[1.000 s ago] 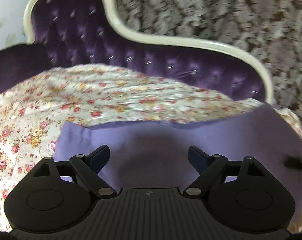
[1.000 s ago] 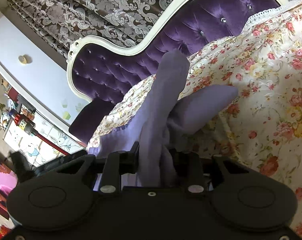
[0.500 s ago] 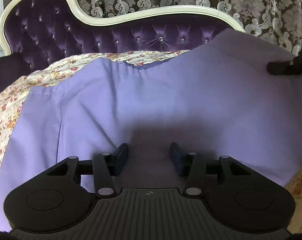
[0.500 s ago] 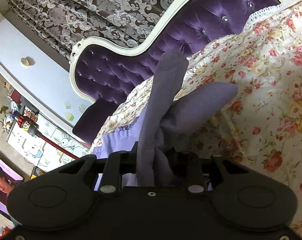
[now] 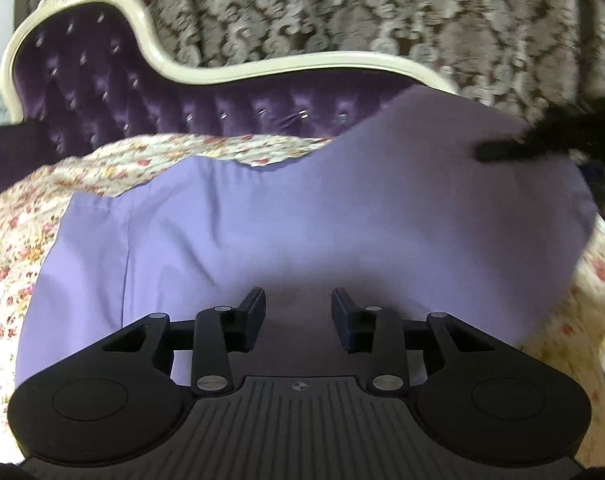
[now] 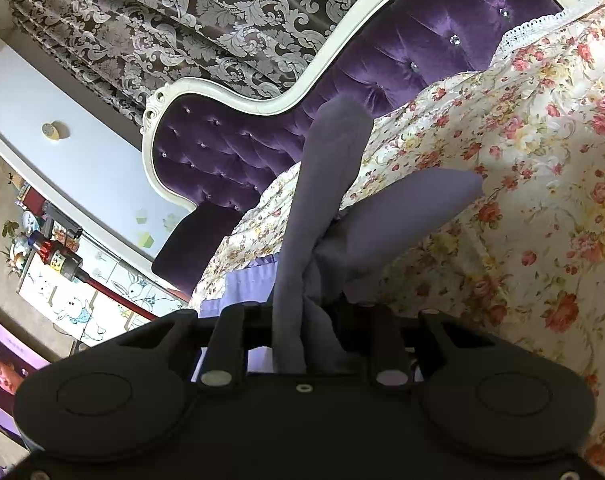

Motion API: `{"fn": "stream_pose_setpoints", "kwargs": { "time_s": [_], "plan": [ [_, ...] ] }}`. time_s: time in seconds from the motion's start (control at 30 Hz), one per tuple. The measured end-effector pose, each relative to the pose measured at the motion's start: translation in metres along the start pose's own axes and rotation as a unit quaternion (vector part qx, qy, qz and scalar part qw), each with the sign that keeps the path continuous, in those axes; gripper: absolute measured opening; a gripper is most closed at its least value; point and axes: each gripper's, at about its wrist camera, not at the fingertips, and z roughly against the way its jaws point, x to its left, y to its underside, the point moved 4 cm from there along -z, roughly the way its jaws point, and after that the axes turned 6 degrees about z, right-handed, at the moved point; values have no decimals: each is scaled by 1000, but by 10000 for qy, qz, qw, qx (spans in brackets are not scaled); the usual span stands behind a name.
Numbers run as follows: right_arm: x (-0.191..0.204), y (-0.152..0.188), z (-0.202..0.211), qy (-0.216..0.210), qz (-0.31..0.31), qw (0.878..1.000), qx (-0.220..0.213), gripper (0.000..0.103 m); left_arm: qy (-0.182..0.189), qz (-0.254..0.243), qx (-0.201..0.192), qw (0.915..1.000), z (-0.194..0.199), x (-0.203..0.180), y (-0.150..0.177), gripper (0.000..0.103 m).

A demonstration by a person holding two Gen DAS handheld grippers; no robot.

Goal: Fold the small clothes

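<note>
Garment [image 5: 342, 216]: plain lavender/lilac, no print; greyer purple where bunched [image 6: 322, 208] in right view. Left tool [image 5: 298, 312]: matte black w/ dark navy pads [image 5: 254, 308], silver rivets, grey ribbed base. Right tool [image 6: 314, 312]: black, same silver rivets. Bedspread [image 6: 542, 160]: cream w/ small red, pink & yellow roses, green leaves; white lace trim at edge. Headboard [image 6: 382, 92]: deep purple tufted velvet, sparkly buttons, ivory carved frame. Curtain [image 6: 182, 20]: dark brown w/ silver-grey damask leaf pattern. Wall [image 6: 62, 152]: pale blue-white, few green stickers.
</note>
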Motion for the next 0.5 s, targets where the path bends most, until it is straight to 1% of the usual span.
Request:
{"fn": "stream_pose_setpoints", "kwargs": {
  "time_s": [0.07,0.13,0.23,0.37,0.5],
  "plan": [
    [4,-3,-1,48,-43,10000,41,33,38,-194,-31,9998,3,-8,6,36],
    [8,-4,-2,64,-75,9999,91,33,91,-235,84,9996,-4,-12,13,36],
    [20,-5,-4,57,-60,9998,183,32,234,235,302,9990,-23,-3,21,36],
    [46,-8,-12,3,93,9996,277,31,359,697,203,9967,-27,6,21,36],
    [79,-9,-30,-68,345,9983,472,31,336,898,-12,9954,-26,6,26,36]
  ]
}}
